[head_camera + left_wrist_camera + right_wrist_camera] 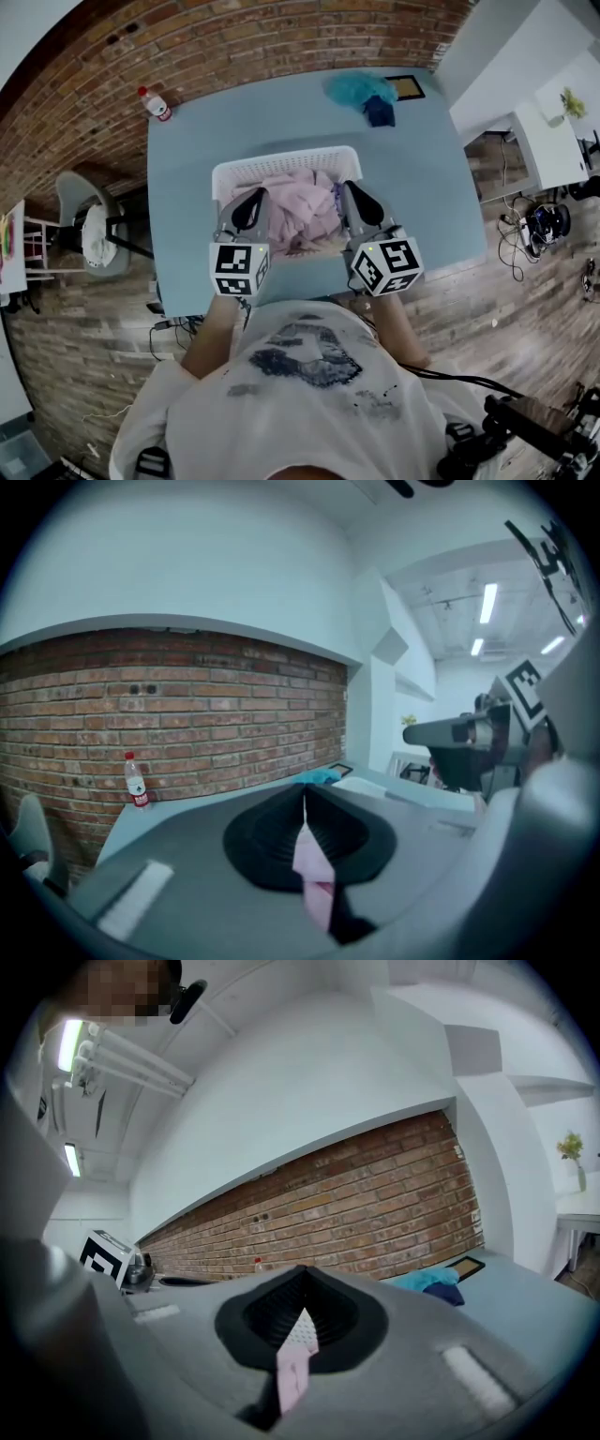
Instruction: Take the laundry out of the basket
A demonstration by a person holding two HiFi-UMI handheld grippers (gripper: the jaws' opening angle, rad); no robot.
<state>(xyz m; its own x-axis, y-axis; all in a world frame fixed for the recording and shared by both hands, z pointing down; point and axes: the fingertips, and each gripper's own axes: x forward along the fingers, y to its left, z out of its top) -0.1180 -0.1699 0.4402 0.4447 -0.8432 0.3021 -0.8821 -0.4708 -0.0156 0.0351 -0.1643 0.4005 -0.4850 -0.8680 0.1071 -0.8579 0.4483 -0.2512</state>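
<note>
**Both grippers pinched on pink cloth at the basket**

At the far left, off the table, I see a pale chair on the wood floor. A water bottle with a red cap stands at the far left corner of the blue table, near the brick wall.

My left gripper sits at the left side of the white basket. Its jaws are closed tight on a strip of pink cloth, which hangs out below them in the left gripper view.

The basket stands on the near half of the table, close to my body, with the pink laundry heaped inside it (rumpled, filling most of the space between the two grippers).

My right gripper is at the basket's right side, jaws likewise clamped on a fold of pink fabric.

Farther right, at the far right corner of the table, lie a teal cloth and a dark blue cloth, touching each other, just beside a dark-framed picture.
</note>
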